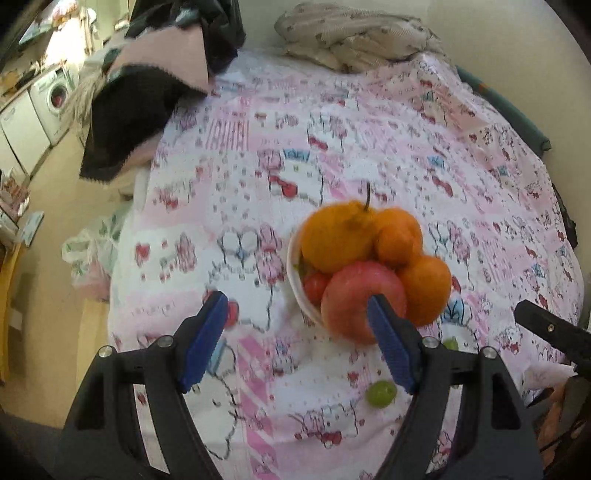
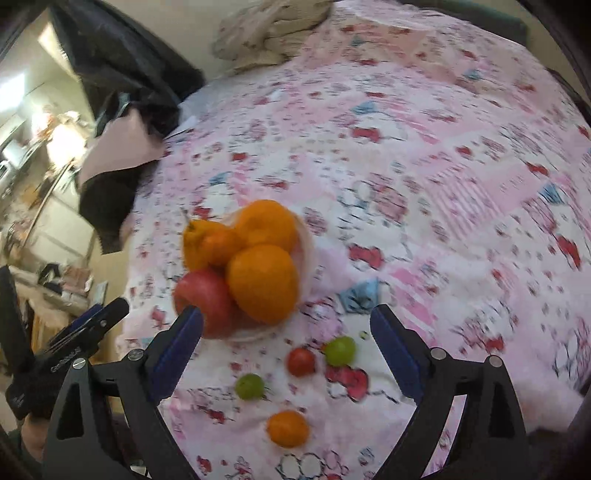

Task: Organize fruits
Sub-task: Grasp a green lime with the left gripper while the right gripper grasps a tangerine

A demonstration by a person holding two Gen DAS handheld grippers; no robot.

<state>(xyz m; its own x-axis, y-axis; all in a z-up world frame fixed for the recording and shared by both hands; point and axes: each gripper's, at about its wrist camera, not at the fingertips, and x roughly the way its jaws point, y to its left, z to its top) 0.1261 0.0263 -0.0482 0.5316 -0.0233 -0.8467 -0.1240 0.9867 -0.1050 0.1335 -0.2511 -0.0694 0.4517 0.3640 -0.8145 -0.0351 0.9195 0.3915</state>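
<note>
Landmark = the white bowl [image 2: 308,258], sitting mid-bed on the pink cartoon-print bedspread [image 2: 424,155]. Everything below is placed rel. to it.

Nearest the camera, right tool [image 2: 286,343]: jaws wide apart, nothing between the pads, hanging over the loose fruit on the near side of the bowl. Left tool [image 1: 295,332]: also open and empty, its right pad [image 1: 388,343] overlapping the bowl's front in view; contact can't be told.

Left to do, all on the bed, near side of bowl:
- small orange [image 2: 288,428], furthest out from the bowl, closest to camera
- green fruit [image 2: 250,386], a bit nearer the bowl
- small red tomato [image 2: 301,362] and 2nd green fruit [image 2: 340,350], side by side, just short of the bowl

Done, as far as it looks: bowl already heaped w/ a big red tomato [image 2: 203,299] at the front-left, a large orange [image 2: 263,282] beside it, more oranges behind, one w/ a stem. Another small red one shows low in the bowl from the left view.

Judgement: roughly over halfway; 4 loose pieces left. Problem: the bowl is piled above its rim, so extras may roll off.

Beyond the bowl: dark clothing [image 2: 110,192] draped at the bed's left edge, crumpled beige blanket [image 2: 266,29] at the far end. Neither blocks the reach. Past the bed on the left, a washing machine [image 1: 55,96].
</note>
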